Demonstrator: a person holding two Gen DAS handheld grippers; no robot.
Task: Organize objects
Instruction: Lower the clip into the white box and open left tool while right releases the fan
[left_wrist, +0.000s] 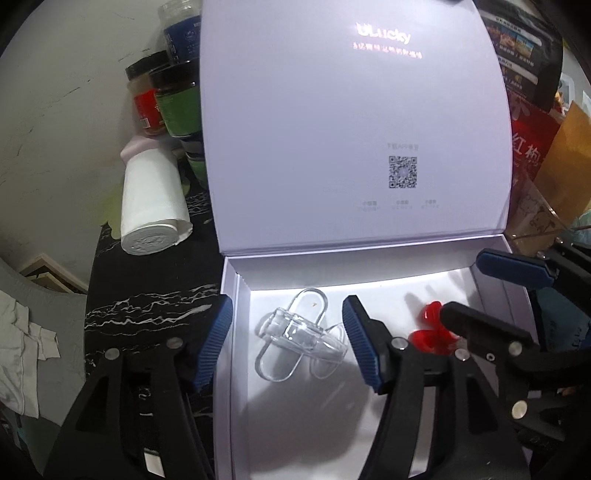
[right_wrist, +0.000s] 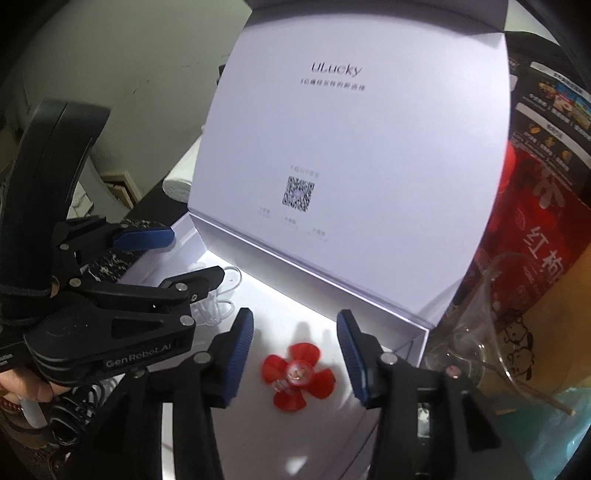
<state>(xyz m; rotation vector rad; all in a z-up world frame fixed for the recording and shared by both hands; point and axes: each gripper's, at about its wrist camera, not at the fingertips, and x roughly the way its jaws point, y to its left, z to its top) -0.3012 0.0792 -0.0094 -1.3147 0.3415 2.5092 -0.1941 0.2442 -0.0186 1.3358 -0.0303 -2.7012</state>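
Your right gripper (right_wrist: 295, 350) stands partly open over the red flower-shaped piece (right_wrist: 297, 374), which lies free on the floor of the white box (left_wrist: 236, 332) with neither pad touching it. Your left gripper (left_wrist: 288, 343) is likewise open and empty, straddling the box's left wall, with the clear plastic piece (left_wrist: 295, 332) loose on the box floor between its fingers. Both things look already placed, so the risk, as I judge it, is in leaving: your two grippers sit close together over the box, and a careless pull could knock them together or drag the left wall. Behind, the raised lid (left_wrist: 351, 129) could be tipped. The paper roll (left_wrist: 155, 206) and jars (left_wrist: 170, 99) crowd the left; the red bag (right_wrist: 535, 229) and clear cup (right_wrist: 480, 325) crowd the right.
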